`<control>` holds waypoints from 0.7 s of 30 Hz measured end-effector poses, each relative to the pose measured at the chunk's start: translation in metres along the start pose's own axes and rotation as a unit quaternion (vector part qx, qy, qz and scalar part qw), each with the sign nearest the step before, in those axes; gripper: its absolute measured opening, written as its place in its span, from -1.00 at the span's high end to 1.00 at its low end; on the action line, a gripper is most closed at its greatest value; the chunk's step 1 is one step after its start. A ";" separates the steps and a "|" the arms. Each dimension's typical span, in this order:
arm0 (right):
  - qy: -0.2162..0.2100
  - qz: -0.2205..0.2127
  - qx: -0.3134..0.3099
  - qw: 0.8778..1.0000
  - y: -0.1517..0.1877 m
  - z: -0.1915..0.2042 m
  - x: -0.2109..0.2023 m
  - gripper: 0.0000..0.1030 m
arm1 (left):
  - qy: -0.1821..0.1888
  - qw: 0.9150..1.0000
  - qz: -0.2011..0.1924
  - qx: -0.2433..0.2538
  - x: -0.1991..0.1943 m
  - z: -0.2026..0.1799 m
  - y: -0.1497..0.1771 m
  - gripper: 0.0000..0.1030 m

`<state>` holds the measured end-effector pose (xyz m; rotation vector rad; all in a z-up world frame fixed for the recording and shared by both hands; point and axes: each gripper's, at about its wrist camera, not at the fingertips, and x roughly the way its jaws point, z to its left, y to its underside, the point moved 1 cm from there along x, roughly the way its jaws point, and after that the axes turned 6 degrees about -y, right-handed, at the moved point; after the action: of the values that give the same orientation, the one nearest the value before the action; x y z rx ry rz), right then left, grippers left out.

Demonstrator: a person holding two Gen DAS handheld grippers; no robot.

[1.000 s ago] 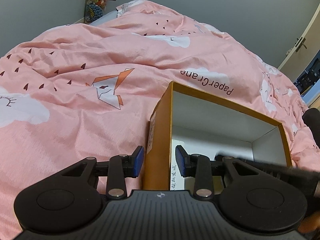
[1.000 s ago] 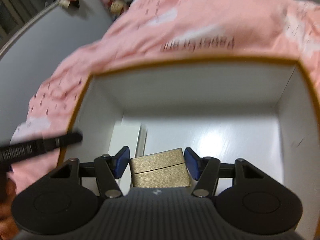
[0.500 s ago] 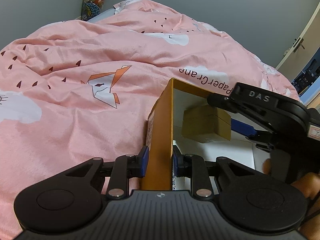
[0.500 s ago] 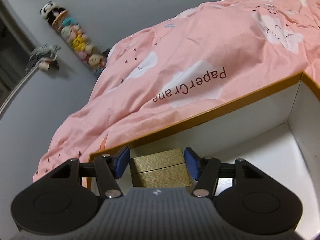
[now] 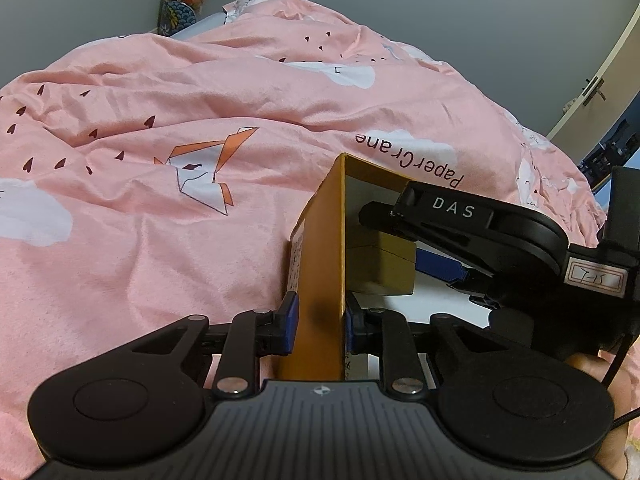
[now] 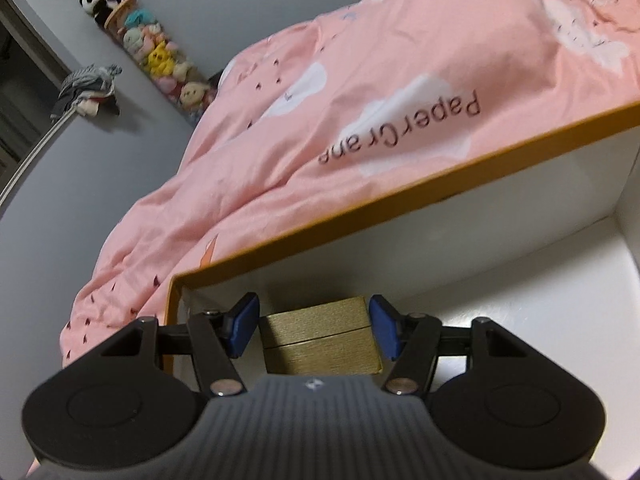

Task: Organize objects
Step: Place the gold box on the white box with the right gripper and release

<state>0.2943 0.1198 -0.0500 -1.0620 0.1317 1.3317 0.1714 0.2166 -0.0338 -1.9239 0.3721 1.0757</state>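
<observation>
An open orange box point(image 5: 320, 248) with a white inside lies on the pink duvet. My left gripper point(image 5: 318, 320) is shut on its near left wall, one pad outside and one inside. My right gripper point(image 6: 314, 330) is inside the box, in its near left corner, and also shows in the left wrist view point(image 5: 472, 232). Its blue pads stand slightly apart from the sides of a small gold box point(image 6: 320, 338), which also shows in the left wrist view point(image 5: 380, 268). I cannot tell whether the gold box rests on the box floor.
The pink duvet point(image 5: 200, 100) with cloud and crane prints covers the bed all around. The orange box's far rim point(image 6: 400, 208) and white floor point(image 6: 540, 300) show in the right wrist view. Plush toys point(image 6: 160, 48) hang on the grey wall. A door point(image 5: 600, 80) is at the right.
My left gripper closed on the box wall. My right gripper carried the gold box into the near left corner, and its pads have spread slightly off the gold box.
</observation>
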 end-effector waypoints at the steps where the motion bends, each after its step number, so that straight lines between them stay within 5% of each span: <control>1: -0.002 0.003 0.000 1.000 0.000 0.000 0.000 -0.23 | 0.000 1.000 0.000 0.000 0.000 0.000 0.000 0.51; 10: -0.013 0.020 0.005 1.000 0.001 -0.002 -0.004 -0.19 | 0.001 1.000 0.001 -0.001 -0.001 0.000 0.001 0.53; 16: -0.022 0.045 0.004 0.999 0.005 -0.003 0.003 0.53 | 0.000 1.000 0.001 -0.001 0.000 0.001 0.000 0.54; 21: -0.026 0.052 -0.008 0.998 0.005 0.000 0.006 0.59 | -0.003 1.000 0.001 -0.002 -0.001 0.001 0.000 0.54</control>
<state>0.2916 0.1232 -0.0562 -1.0449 0.1389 1.4555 0.1706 0.2172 -0.0334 -1.9240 0.3689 1.0852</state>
